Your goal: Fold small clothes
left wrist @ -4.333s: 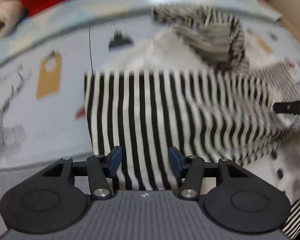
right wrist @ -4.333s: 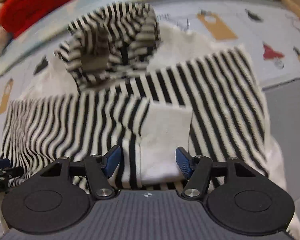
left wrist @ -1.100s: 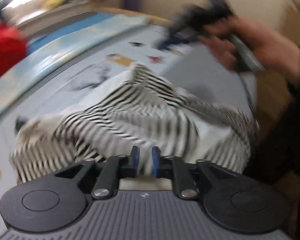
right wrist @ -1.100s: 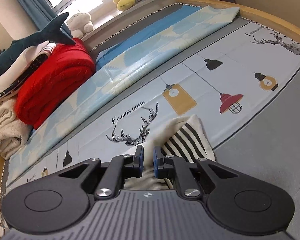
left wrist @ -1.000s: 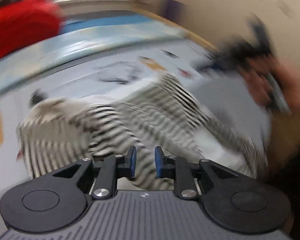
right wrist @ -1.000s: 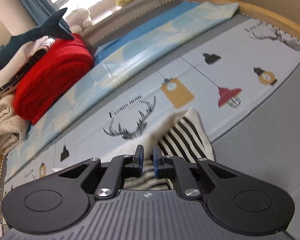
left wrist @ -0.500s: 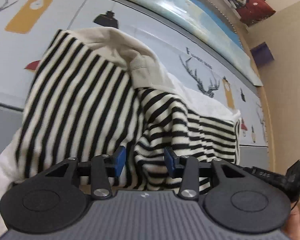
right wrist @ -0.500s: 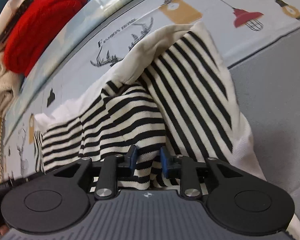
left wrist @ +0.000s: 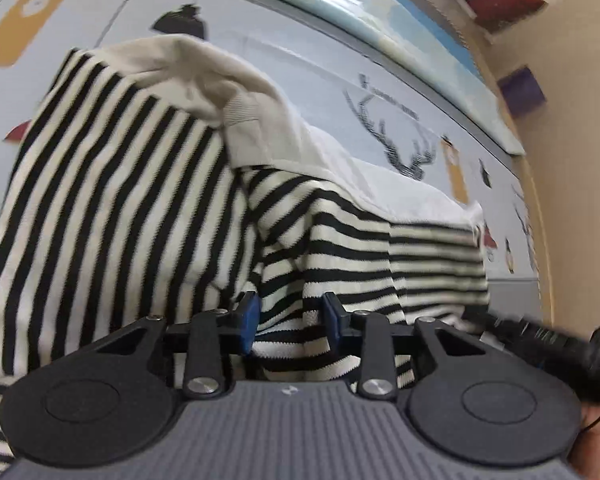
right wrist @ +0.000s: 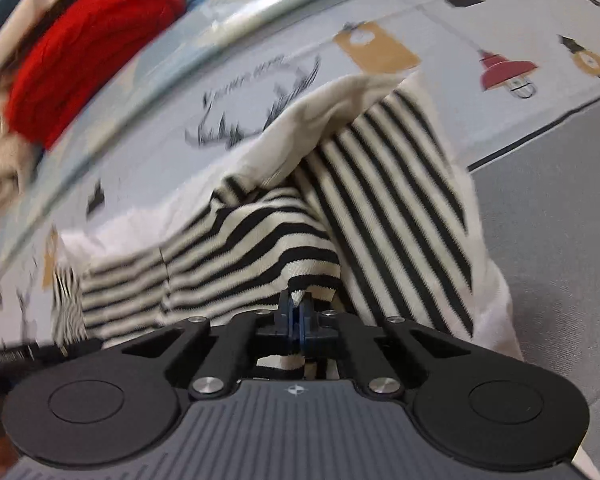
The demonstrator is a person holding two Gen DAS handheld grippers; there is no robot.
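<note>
The striped top [right wrist: 260, 248] looks soft, light and floppy. The right gripper [right wrist: 296, 312] pinches its near edge; the left gripper [left wrist: 288, 316], just narrowing, straddles a fold ungripped.

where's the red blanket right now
The red blanket shows only in the right wrist view, at upper left, far beyond the striped garment and next to a beige pile.

The left gripper [left wrist: 289, 317] is matte black plastic with blue pads [left wrist: 252, 317] on its two fingers, silver screw heads at the linkage pivots, two round black discs and a grey ribbed body with a small white logo. The right gripper [right wrist: 297, 317] has the same build.
</note>
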